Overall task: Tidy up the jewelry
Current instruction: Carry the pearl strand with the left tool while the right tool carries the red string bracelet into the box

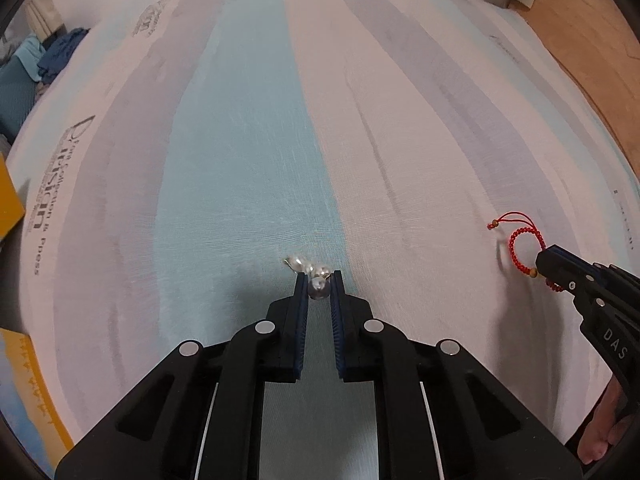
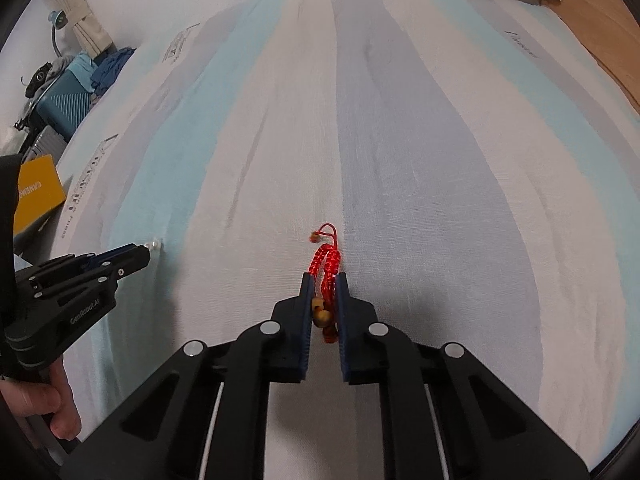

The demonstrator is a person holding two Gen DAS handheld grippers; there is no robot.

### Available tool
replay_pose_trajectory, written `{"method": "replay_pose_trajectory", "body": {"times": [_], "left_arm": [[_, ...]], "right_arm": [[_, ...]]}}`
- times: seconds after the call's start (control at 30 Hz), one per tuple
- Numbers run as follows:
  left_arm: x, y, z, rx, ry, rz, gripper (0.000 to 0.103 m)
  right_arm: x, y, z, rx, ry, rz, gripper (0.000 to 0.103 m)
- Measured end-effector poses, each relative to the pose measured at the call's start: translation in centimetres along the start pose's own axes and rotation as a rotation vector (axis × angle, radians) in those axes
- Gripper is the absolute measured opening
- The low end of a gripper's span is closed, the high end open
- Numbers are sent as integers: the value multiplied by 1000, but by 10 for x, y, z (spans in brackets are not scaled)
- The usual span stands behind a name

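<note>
My left gripper [image 1: 319,280] is shut on a pearl piece [image 1: 319,288]; more of its pearls [image 1: 298,263] stick out past the fingertips, just above the striped bed sheet [image 1: 248,152]. My right gripper [image 2: 323,280] is shut on a red braided cord bracelet [image 2: 326,264] with small wooden beads [image 2: 322,316]; its loop hangs forward from the tips. In the left wrist view the right gripper [image 1: 540,260] is at the far right with the red bracelet [image 1: 520,248]. In the right wrist view the left gripper [image 2: 148,250] is at the left with the pearls [image 2: 155,245].
The sheet [image 2: 400,160] has blue, white and grey stripes and printed lettering [image 1: 56,184]. A yellow box [image 2: 40,190] lies at the left edge. Suitcases and clothes [image 2: 72,88] stand beyond the bed's left side. Wooden floor [image 1: 592,40] shows far right.
</note>
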State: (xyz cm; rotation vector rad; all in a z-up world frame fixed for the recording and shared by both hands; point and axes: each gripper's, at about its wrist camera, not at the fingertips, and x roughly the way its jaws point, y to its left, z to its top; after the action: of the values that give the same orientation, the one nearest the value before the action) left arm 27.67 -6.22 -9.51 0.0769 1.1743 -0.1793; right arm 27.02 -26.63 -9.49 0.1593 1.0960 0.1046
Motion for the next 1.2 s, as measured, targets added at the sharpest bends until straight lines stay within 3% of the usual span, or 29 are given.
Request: {"method": "replay_pose_trajectory", "body": {"times": [0.67, 0.9, 1.2], "left_arm": [[-100, 36, -43, -62, -78, -8, 10], [-151, 73, -68, -101, -131, 9, 10], [-221, 160, -113, -195, -197, 74, 10]], "right_arm": [[-86, 58, -30, -32, -79, 28, 10], [-122, 117, -43, -93, -117, 62, 10], [-156, 226, -60, -212, -161, 131, 10]]}}
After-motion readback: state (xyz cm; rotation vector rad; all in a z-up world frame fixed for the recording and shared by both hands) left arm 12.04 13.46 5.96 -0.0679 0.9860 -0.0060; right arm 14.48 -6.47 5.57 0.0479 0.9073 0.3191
